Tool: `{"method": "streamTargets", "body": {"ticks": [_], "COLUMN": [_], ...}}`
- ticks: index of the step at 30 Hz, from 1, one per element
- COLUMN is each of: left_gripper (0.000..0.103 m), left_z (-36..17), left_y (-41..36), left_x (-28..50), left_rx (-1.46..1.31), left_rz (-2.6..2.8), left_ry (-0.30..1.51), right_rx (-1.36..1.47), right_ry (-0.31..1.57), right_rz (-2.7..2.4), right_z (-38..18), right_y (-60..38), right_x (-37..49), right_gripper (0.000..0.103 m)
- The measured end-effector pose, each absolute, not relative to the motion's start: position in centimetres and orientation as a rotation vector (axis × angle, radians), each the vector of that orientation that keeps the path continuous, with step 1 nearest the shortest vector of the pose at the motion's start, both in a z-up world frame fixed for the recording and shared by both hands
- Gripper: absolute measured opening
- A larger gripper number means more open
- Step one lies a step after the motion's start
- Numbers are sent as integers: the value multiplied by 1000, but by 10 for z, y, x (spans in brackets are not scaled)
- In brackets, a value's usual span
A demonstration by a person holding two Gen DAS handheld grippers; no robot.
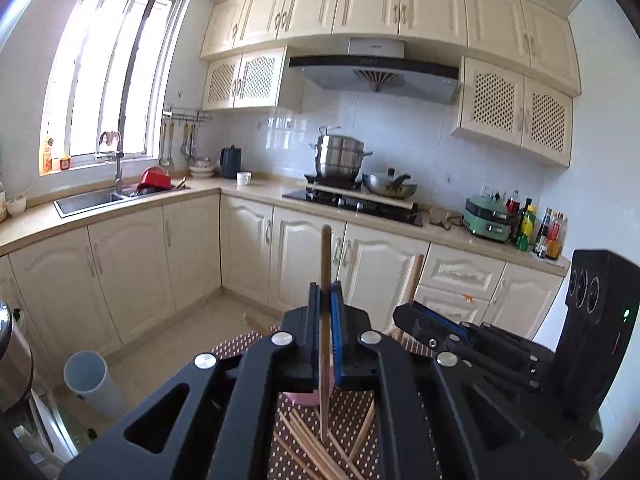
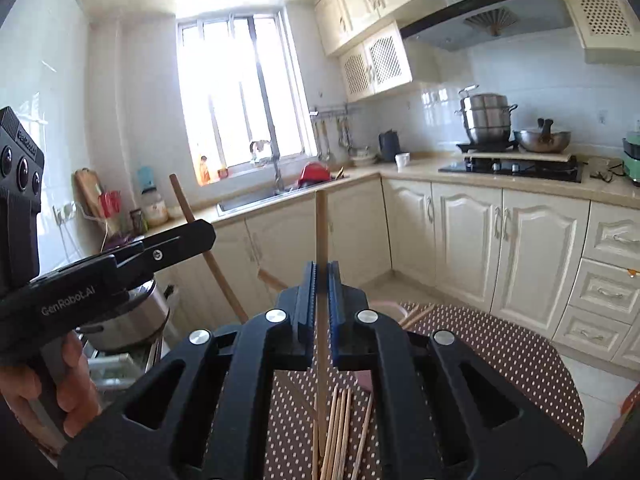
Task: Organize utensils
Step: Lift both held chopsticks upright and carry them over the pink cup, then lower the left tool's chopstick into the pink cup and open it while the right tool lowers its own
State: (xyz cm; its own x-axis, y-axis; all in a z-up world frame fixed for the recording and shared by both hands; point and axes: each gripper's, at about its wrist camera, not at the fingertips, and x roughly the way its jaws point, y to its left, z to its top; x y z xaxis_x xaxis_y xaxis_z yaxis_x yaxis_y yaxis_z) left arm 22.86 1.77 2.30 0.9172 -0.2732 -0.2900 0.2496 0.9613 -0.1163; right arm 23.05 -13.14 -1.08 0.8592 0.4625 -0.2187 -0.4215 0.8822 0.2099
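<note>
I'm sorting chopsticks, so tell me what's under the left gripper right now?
Under the left gripper, shut on one chopstick, loose chopsticks lie on the polka-dot tablecloth, beside a pink object. The gripper body hides most of that object.

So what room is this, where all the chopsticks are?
It looks like a home kitchen. There is a gas stove with a steel steamer pot on it, a sink under the window, and cream cabinets along the walls.
</note>
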Motion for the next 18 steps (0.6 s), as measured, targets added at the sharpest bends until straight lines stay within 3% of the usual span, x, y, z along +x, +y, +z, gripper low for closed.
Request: {"method": "streamTargets", "body": {"ticks": [18], "left_gripper": [6], "left_z": [54], "left_y": [8], "left_x": [285], "left_rx": [-93], "left_rz": [-247], "left_ry": [166], "right_rx": [136], "right_ry": [70], "right_rz": [363], "right_z": [11], "right_y": [-137], "right_x": [276], "right_gripper": [6]}}
